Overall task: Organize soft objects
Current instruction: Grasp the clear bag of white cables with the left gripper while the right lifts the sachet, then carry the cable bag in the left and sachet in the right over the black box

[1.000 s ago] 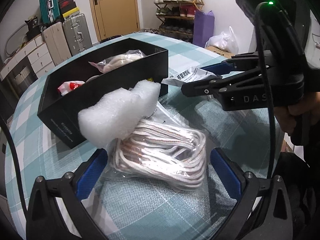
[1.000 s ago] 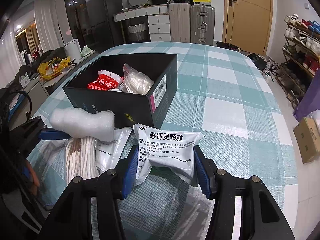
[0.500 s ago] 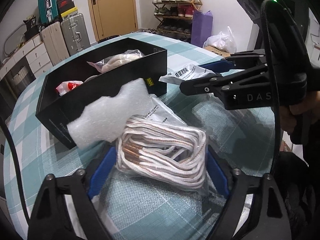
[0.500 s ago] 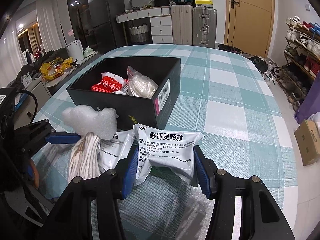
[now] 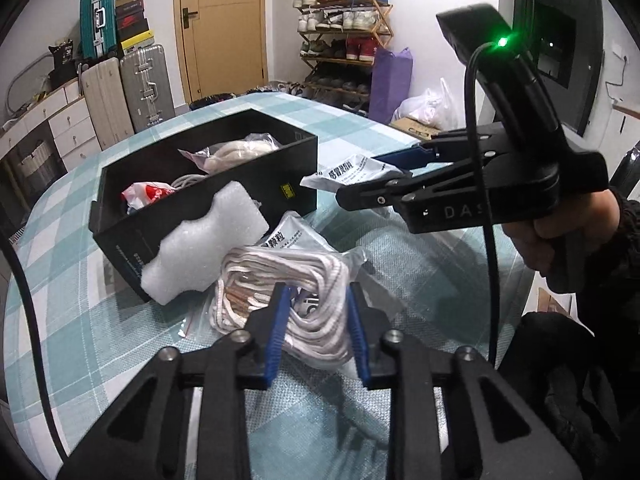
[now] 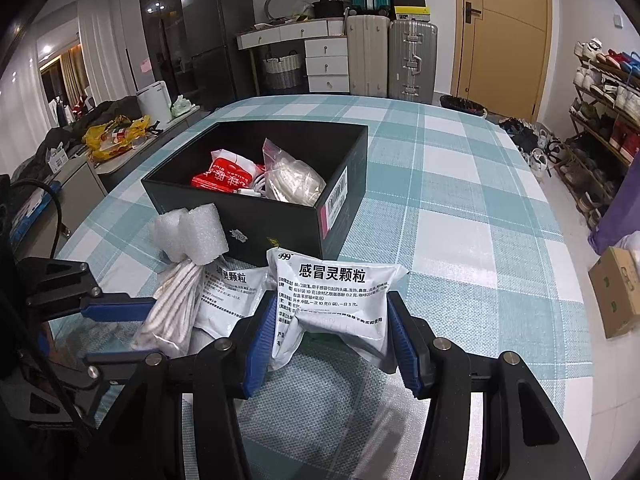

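Left gripper [image 5: 316, 330] has just been closing and its fingers now pinch the bagged white cord [image 5: 288, 300] at the table [image 6: 460, 208] edge of the pile; right gripper [image 6: 330, 340] is clamped on a medicine sachet [image 6: 340, 296]. The black box [image 6: 280, 224] already holds a red packet [image 6: 226, 176] and another bag, so I'd say halfway: foam block [image 5: 208, 244] and second sachet [image 6: 228, 292] wait outside

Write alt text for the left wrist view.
The left gripper has just closed on a clear bag of white cord on the checked tablecloth. White foam leans against a black box.
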{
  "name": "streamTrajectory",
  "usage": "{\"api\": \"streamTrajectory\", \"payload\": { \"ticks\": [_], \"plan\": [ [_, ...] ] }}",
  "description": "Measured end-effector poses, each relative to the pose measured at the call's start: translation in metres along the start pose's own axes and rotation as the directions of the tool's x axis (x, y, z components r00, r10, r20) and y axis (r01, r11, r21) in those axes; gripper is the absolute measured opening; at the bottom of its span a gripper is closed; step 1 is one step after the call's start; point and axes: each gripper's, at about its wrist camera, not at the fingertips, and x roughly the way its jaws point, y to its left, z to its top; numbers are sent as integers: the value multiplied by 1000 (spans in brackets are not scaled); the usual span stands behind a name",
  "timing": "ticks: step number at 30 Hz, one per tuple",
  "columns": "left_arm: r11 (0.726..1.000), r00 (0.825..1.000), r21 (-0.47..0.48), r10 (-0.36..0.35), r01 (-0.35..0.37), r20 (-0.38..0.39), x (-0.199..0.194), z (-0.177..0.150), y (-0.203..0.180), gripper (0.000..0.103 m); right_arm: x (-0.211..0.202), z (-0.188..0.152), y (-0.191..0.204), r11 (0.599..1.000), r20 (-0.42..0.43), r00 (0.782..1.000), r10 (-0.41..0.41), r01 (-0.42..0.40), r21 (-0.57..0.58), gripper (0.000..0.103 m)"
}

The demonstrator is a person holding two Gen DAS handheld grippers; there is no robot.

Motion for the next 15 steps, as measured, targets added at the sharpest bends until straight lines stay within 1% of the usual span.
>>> {"api": "streamTrajectory", "payload": {
  "ticks": [6,15],
  "plan": [
    [999,999,-41,0,2,47,-18,0,8,18,-5,2,0,1000,19,1000,0,0,1,53],
    [993,994,-119,0,14,113,-46,0,25,13,-14,6,4,1000,55,998,10,-10,-6,53]
  ]
}}
